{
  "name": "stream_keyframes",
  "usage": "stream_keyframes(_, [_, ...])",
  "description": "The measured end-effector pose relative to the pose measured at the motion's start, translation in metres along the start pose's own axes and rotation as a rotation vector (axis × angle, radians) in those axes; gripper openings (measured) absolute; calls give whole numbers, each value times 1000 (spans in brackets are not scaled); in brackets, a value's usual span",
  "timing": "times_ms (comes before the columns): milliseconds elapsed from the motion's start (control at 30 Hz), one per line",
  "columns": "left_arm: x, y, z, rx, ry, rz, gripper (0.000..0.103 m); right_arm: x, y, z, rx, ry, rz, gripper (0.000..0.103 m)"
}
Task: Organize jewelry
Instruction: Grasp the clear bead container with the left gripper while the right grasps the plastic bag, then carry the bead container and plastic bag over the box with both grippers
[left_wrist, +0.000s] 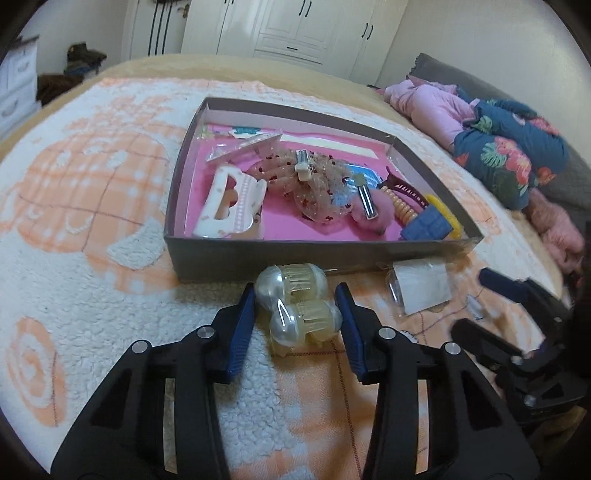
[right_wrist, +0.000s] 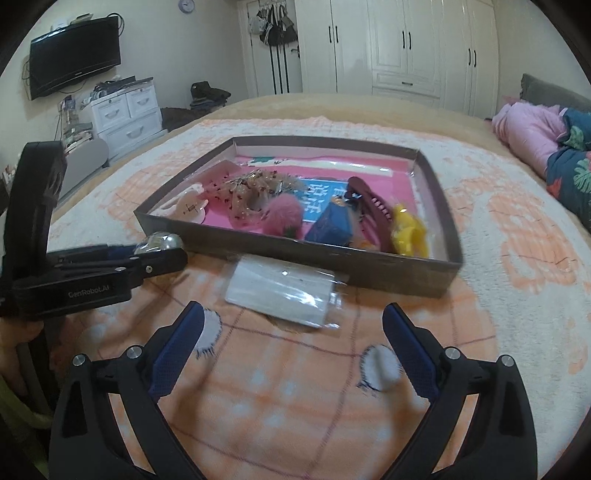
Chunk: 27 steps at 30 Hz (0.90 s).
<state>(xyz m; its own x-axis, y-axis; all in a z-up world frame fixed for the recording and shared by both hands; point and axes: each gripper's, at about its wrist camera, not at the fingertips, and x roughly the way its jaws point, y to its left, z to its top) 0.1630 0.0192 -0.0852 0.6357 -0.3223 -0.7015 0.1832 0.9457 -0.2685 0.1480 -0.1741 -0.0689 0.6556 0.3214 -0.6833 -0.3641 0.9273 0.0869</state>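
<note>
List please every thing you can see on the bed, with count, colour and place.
Shallow grey cardboard box: one, pink lining, middle of the blanket.
Pearly cream plastic claw clip: one, on the blanket before the box, between the left tongs.
White pack in clear plastic wrap: one, on the blanket before the box.
White plastic hair claw: one, inside the box, left.
Fluffy pink pompom: one, inside the box.
Dark red hair claw: one, inside the box, right.
Yellow hair piece: one, inside the box, right corner.
Left tongs: black with blue pads, around the clip.
Right tongs: open, empty.
</note>
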Motion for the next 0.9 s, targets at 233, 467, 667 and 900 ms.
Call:
stream_keyframes(233, [-13, 10, 2, -46, -17, -32, 34, 32, 14, 12, 19, 86, -43, 95])
stream_keyframes(467, [-25, 8, 7, -41, -55, -48, 34, 30, 19, 9, -6, 76, -34, 84])
stream_keyframes(667, [-38, 2, 13, -26, -98, -60, 34, -15, 18, 9, -20, -36, 46, 84])
stream_keyframes(900, [-46, -8, 21, 5, -137, -49, 34, -49, -12, 25, 27, -123, -10, 84])
